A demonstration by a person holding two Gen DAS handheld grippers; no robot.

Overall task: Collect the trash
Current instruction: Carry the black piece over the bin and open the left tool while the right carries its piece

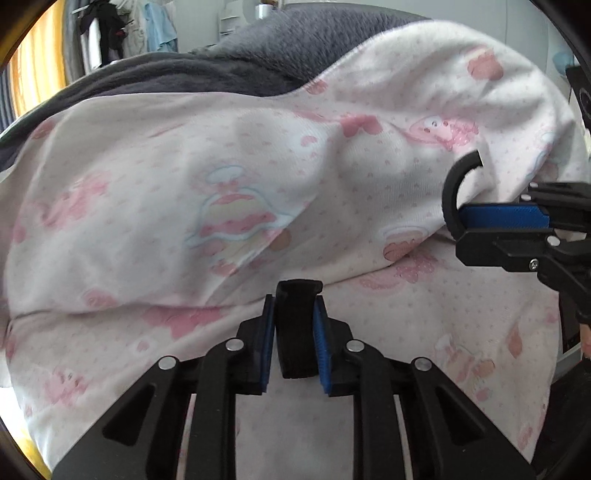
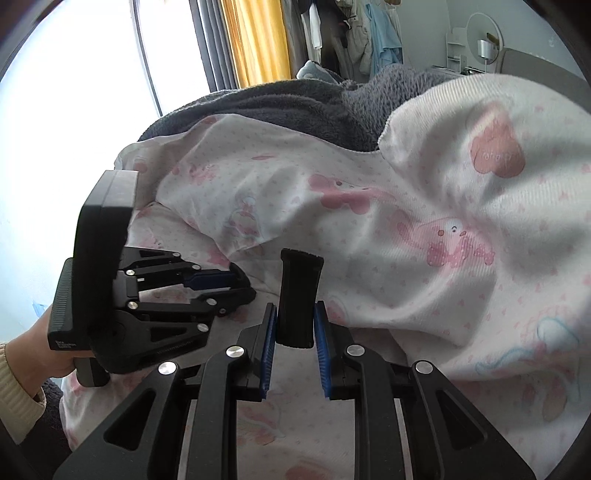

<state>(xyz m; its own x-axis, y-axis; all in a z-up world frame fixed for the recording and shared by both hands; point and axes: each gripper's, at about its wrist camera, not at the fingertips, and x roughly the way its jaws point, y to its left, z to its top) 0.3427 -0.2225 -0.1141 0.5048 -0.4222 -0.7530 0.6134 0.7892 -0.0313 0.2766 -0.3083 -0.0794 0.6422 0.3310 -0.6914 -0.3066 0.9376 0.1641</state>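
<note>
No trash shows in either view. My left gripper (image 1: 294,332) hovers over a white quilt (image 1: 184,206) printed with pink cartoon figures; its blue pads stand a little apart with only the black centre piece between them, holding nothing. It also shows in the right wrist view (image 2: 236,282), low at the left, fingers close together. My right gripper (image 2: 294,332) is over the same quilt (image 2: 424,229), pads slightly apart and empty. In the left wrist view it enters from the right edge (image 1: 461,218) with its fingers closed together.
A dark grey fleece blanket (image 1: 192,74) lies behind the quilt, also seen in the right wrist view (image 2: 295,107). Yellow curtains (image 2: 255,40), a bright window (image 2: 81,92) and hanging clothes (image 2: 362,33) stand beyond the bed.
</note>
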